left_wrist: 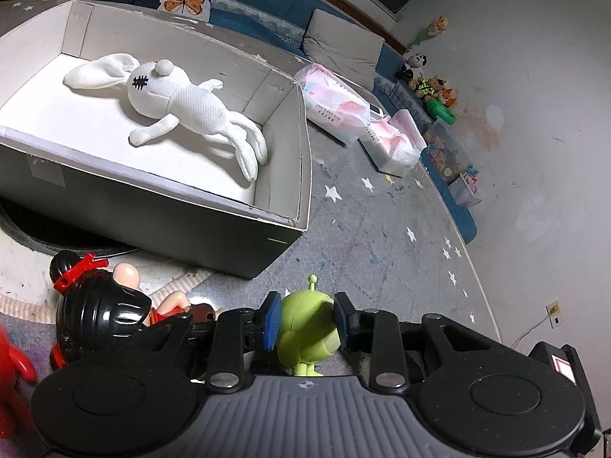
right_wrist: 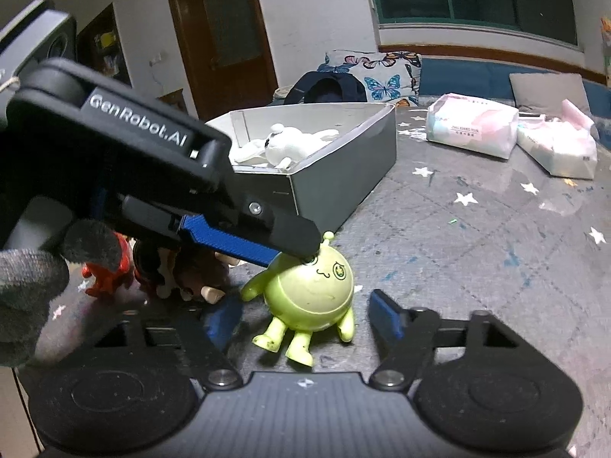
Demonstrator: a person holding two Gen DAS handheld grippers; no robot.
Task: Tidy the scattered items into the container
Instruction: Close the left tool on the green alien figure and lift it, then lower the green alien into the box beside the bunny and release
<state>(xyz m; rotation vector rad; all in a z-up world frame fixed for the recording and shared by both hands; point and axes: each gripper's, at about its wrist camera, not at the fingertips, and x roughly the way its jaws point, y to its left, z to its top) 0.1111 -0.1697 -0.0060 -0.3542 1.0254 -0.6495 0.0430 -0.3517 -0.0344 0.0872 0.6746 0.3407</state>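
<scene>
Star-print mat [left_wrist: 382, 236], both grippers angled down, left gripper [left_wrist: 307, 318] astride green figure [left_wrist: 307, 328]

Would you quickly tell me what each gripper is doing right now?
Left gripper: around the green toy's head, grip unclear.
Right gripper: open, pads apart from the toy.

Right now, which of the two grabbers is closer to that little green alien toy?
Left. The left gripper has its fingers either side of the green alien toy's head. The right gripper straddles its body with wider gaps, fingers clear.
</scene>
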